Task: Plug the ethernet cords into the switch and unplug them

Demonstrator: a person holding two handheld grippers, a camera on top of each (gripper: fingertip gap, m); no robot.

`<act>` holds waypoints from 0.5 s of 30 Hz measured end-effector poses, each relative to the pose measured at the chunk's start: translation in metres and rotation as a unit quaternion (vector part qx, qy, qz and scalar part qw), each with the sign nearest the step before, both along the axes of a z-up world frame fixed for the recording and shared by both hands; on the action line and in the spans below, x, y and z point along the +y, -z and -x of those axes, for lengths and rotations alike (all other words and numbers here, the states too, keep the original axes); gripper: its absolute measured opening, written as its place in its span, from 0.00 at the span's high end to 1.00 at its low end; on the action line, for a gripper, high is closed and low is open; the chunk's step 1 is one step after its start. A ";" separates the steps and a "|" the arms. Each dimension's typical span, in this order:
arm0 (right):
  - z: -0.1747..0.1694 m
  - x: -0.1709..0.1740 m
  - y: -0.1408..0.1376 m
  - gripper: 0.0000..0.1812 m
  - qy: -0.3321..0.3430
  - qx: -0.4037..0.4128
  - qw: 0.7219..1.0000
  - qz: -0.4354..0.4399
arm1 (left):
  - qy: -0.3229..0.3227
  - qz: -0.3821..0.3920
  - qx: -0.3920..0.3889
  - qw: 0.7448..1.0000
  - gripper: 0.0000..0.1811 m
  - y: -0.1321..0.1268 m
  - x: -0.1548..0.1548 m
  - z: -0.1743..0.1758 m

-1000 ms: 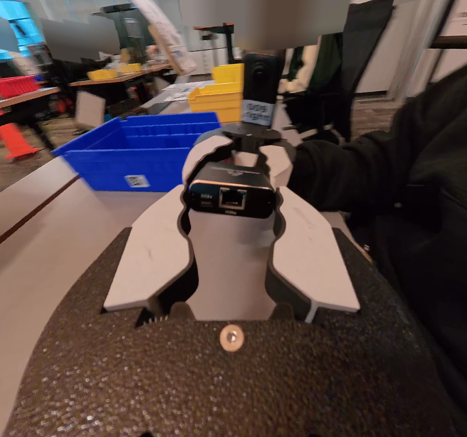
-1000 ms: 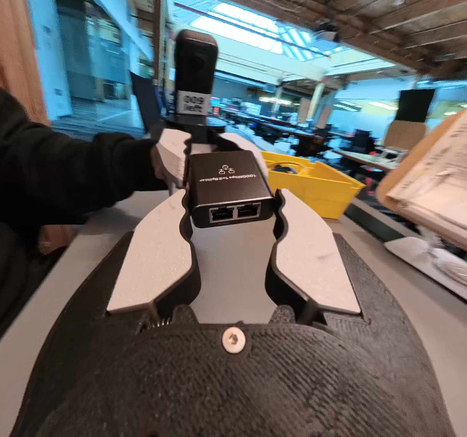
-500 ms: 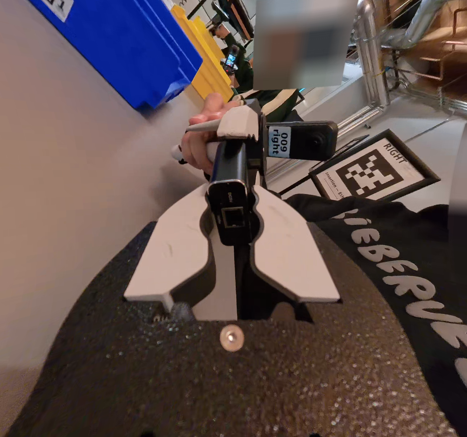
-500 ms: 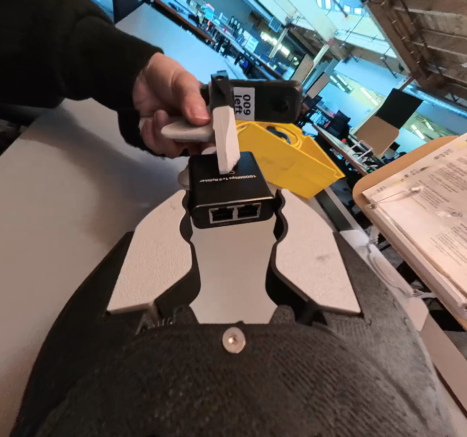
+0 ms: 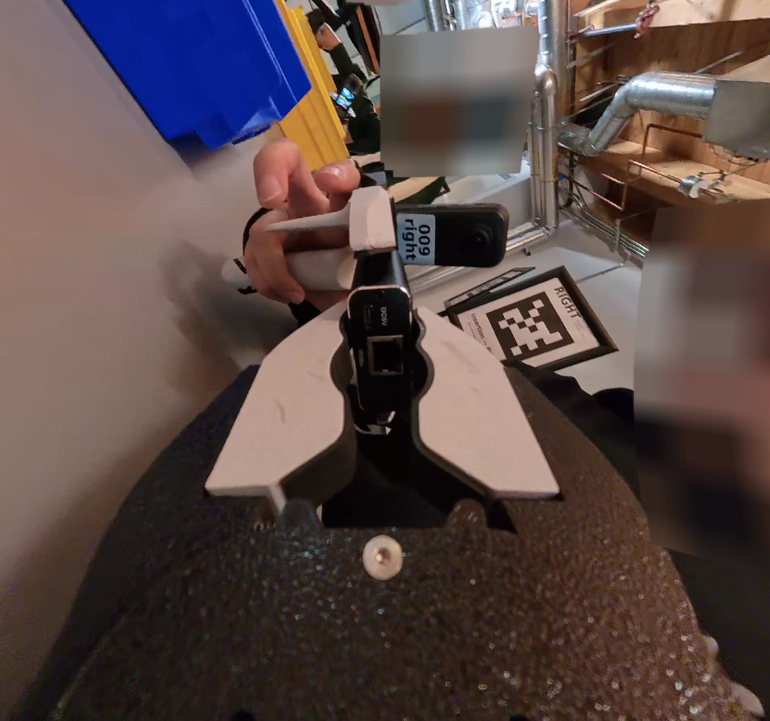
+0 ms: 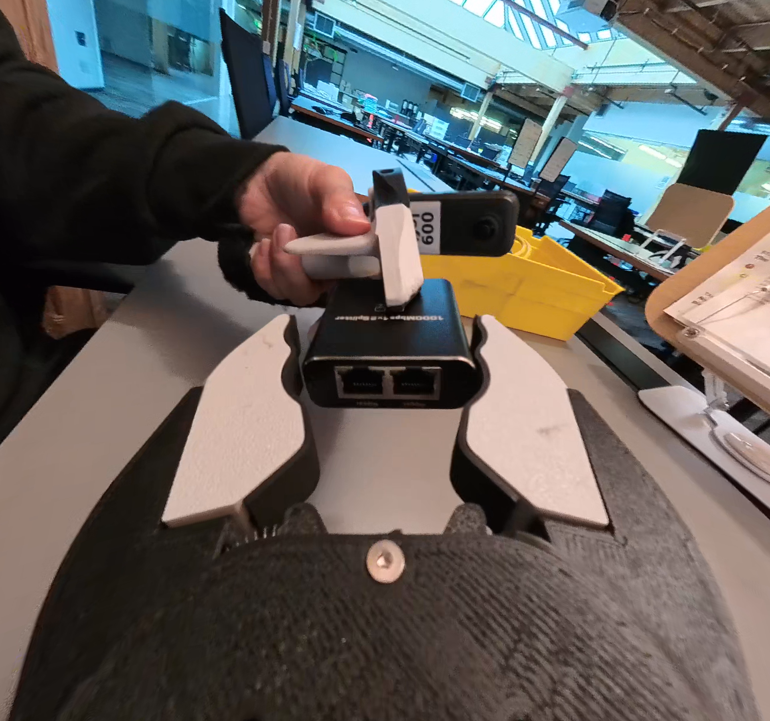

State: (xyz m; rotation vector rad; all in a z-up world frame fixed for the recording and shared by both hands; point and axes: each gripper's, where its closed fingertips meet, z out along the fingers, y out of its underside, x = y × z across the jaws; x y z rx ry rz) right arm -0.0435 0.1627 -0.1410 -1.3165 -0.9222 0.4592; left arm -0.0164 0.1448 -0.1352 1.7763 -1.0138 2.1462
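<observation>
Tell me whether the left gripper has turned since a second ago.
Yes. The left gripper has rolled about a quarter turn: the blue bin and table now stand steeply tilted beside it.

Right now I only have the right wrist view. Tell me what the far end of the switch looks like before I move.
Observer: In the left wrist view, the far end of the switch has a single ethernet port, and it is empty.
Operator: Report anything beside that port.
Observer: A small slot sits next to it, with nothing plugged in.
Operator: Confirm the left grip.
Observer: The left gripper has both fingers pressed on the switch's two broad faces.
</observation>
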 end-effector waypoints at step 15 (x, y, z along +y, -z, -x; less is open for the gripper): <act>-0.009 0.012 0.002 0.59 0.040 0.042 0.997 0.047 | -0.091 -0.054 0.011 0.994 0.85 0.004 0.010 -0.014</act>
